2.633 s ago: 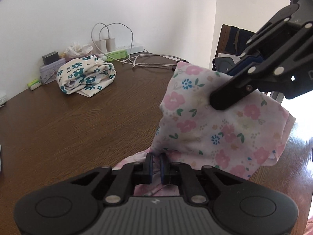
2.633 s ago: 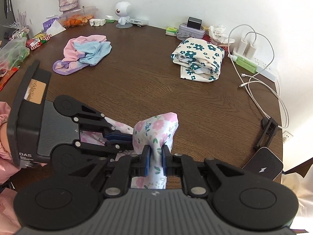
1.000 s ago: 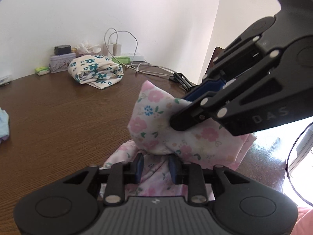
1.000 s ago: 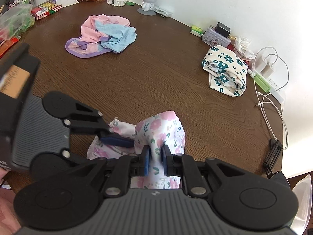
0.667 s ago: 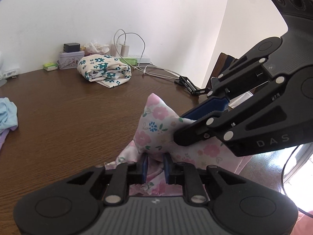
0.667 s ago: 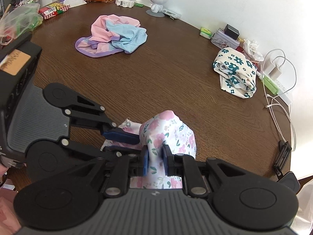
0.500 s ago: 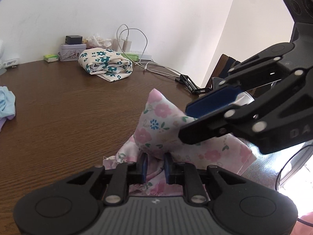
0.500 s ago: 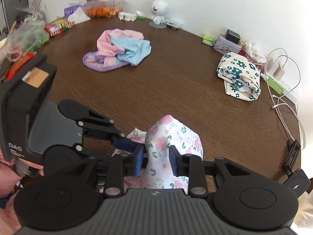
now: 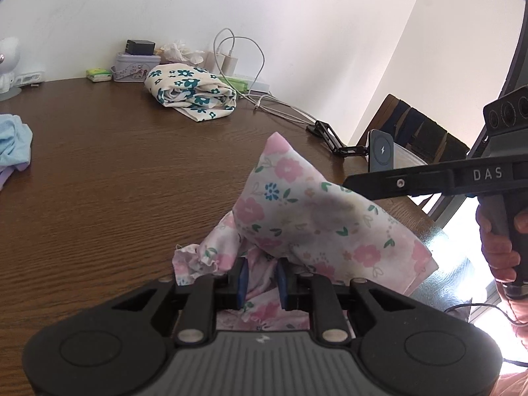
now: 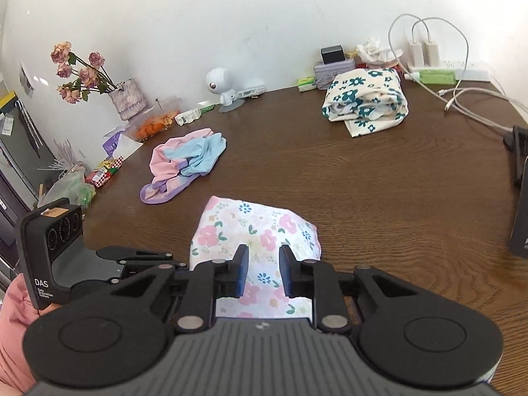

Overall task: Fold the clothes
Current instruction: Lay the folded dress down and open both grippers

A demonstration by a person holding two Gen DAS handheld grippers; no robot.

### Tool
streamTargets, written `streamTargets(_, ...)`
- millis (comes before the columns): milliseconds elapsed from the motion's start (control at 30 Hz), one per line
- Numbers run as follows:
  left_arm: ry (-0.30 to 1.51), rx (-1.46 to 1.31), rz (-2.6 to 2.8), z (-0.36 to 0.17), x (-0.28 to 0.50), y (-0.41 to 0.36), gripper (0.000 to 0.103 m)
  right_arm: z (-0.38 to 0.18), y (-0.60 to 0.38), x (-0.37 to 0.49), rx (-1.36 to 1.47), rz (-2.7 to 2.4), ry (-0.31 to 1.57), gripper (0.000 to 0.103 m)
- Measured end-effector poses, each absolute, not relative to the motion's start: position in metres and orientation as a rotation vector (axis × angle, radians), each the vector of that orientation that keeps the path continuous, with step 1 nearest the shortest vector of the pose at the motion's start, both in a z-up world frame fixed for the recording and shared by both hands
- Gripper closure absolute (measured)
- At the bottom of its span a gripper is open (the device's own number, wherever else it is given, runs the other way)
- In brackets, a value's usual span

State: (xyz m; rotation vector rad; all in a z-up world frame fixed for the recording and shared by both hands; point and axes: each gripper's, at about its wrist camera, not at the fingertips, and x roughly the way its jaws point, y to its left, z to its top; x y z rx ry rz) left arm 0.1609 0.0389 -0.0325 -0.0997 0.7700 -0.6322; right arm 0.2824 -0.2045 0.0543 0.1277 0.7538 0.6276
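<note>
Pink floral garment (image 10: 254, 231) on the wooden table (image 10: 379, 181) hides the left gripper (image 9: 260, 279) pads' lower edges, both grippers' jaws parted, right gripper (image 10: 263, 272) grasping nothing.

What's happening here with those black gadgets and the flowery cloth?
A person is folding clothes on a wooden table, one hand-held gripper in each hand. The pink floral garment lies in front of them. The right hand-held gripper is open above it; the left hand-held gripper looks open too, with cloth between its fingers. A folded teal-flowered garment and a crumpled pink-and-blue garment lie farther back.
</note>
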Motion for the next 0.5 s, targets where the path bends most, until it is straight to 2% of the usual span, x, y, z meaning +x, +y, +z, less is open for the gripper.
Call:
streamTargets(300,0.766,-0.113,-0.607,-0.038,0.154,0.04,0.087,0.015,-0.175,0.267,0.16,0.695,0.672,0.085)
streamTargets(367,0.768,-0.082,-0.589,-0.035,0.148,0.041,0.085,0.012,-0.17,0.26,0.141,0.702,0.648,0.085)
streamTargets(433,0.769,-0.041,-0.561,-0.029,0.138,0.045,0.076,0.009,-0.166,0.255,0.124,0.717,0.633,0.085)
streamTargets(500,0.77,-0.026,-0.546,-0.024,0.129,0.053,0.071,0.007,-0.163,0.249,0.104,0.735,0.616,0.086)
